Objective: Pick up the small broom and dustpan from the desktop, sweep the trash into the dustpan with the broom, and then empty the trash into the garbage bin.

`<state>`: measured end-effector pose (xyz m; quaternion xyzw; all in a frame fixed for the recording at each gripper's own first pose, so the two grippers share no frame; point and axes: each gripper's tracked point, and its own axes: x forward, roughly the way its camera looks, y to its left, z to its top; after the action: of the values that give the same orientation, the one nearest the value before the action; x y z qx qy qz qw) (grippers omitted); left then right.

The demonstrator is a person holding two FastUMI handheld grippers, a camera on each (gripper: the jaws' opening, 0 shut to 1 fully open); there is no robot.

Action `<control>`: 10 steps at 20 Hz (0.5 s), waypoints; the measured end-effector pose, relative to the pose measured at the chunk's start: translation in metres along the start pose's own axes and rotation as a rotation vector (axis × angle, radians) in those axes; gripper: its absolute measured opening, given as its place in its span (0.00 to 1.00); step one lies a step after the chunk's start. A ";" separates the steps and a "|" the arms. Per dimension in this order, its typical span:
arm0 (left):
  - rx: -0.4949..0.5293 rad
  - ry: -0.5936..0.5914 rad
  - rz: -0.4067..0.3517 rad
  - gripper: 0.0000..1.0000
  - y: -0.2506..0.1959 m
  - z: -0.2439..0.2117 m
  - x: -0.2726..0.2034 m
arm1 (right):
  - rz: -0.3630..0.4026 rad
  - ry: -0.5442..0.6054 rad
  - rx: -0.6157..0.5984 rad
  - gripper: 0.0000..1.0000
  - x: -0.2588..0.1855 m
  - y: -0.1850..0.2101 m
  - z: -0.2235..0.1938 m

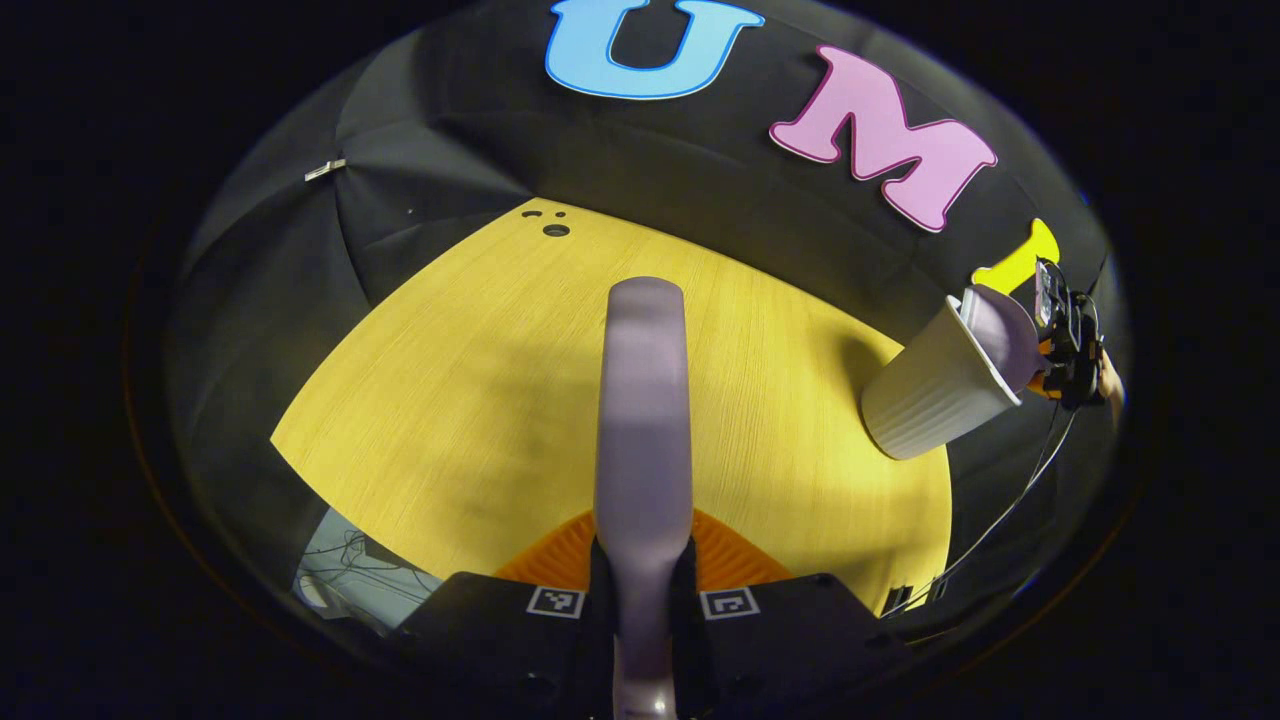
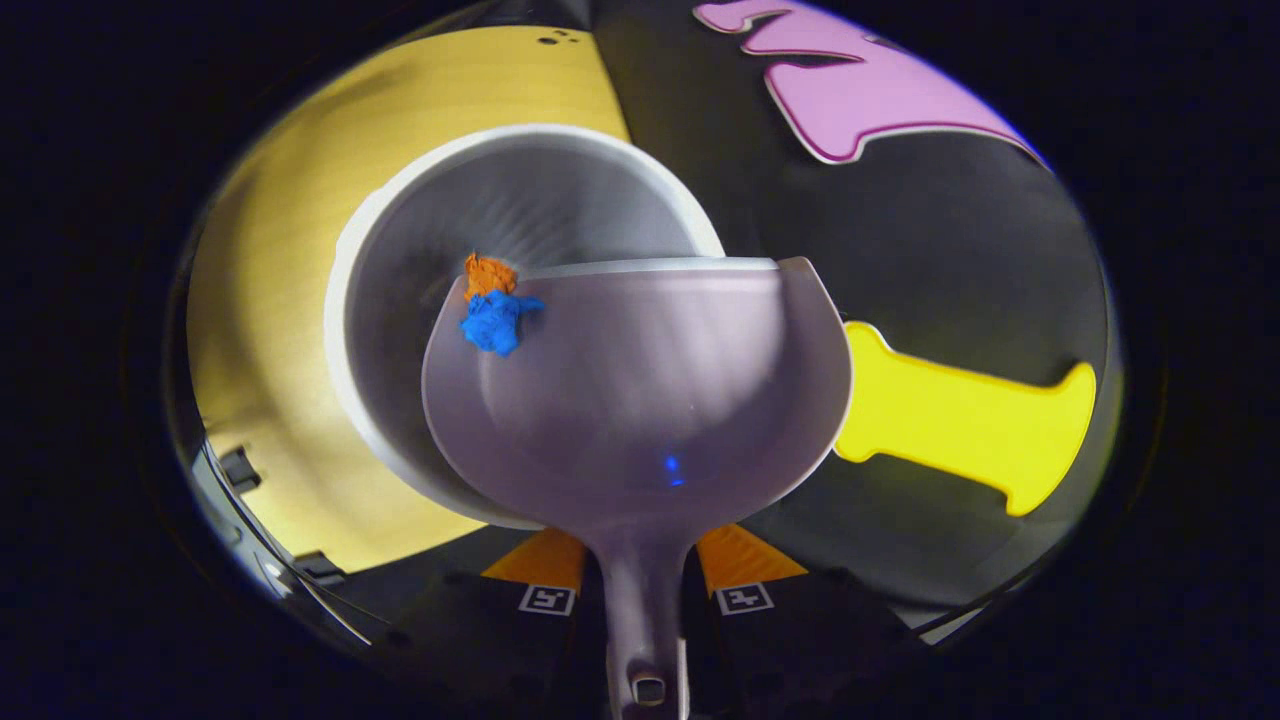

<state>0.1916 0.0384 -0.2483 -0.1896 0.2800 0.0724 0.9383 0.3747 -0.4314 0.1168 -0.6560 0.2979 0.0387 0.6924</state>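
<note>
My left gripper point(image 1: 642, 590) is shut on the small broom point(image 1: 642, 400), whose lilac handle stretches forward above the yellow desktop point(image 1: 450, 400). Off to the right stands the white ribbed garbage bin point(image 1: 935, 390), with the lilac dustpan point(image 1: 1000, 335) tipped over its mouth and the right gripper point(image 1: 1065, 340) behind it. In the right gripper view, my right gripper point(image 2: 640, 590) is shut on the dustpan's handle. The dustpan point(image 2: 650, 390) tilts over the bin point(image 2: 520, 200). A blue scrap point(image 2: 495, 322) and an orange scrap point(image 2: 488, 274) sit at the pan's left lip, above the bin's opening.
The bin stands near the desktop's right edge, close to the black booth wall. Small dark holes point(image 1: 556, 230) mark the table's far corner. A thin cable point(image 1: 1010, 500) hangs from the right gripper past the table edge. Cables lie on the floor point(image 1: 345, 570) at lower left.
</note>
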 end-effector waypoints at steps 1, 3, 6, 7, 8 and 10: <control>0.005 0.003 0.003 0.28 -0.002 0.000 0.000 | -0.012 0.003 -0.032 0.36 0.000 -0.003 -0.001; 0.042 0.016 0.026 0.28 0.001 0.001 0.001 | -0.033 0.008 -0.067 0.36 0.006 -0.010 -0.002; 0.072 0.019 0.024 0.28 0.000 0.009 0.003 | -0.050 0.006 -0.074 0.36 0.010 -0.016 -0.002; 0.076 0.017 0.023 0.28 -0.001 0.012 0.005 | -0.060 0.007 -0.075 0.36 0.009 -0.018 -0.001; 0.075 0.013 0.019 0.28 -0.001 0.015 0.005 | -0.070 0.007 -0.077 0.36 0.006 -0.017 0.000; 0.071 0.000 0.009 0.28 -0.004 0.018 0.006 | -0.078 0.017 -0.076 0.39 0.004 -0.019 -0.001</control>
<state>0.2067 0.0419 -0.2364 -0.1549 0.2831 0.0668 0.9441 0.3863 -0.4361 0.1315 -0.6934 0.2761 0.0175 0.6653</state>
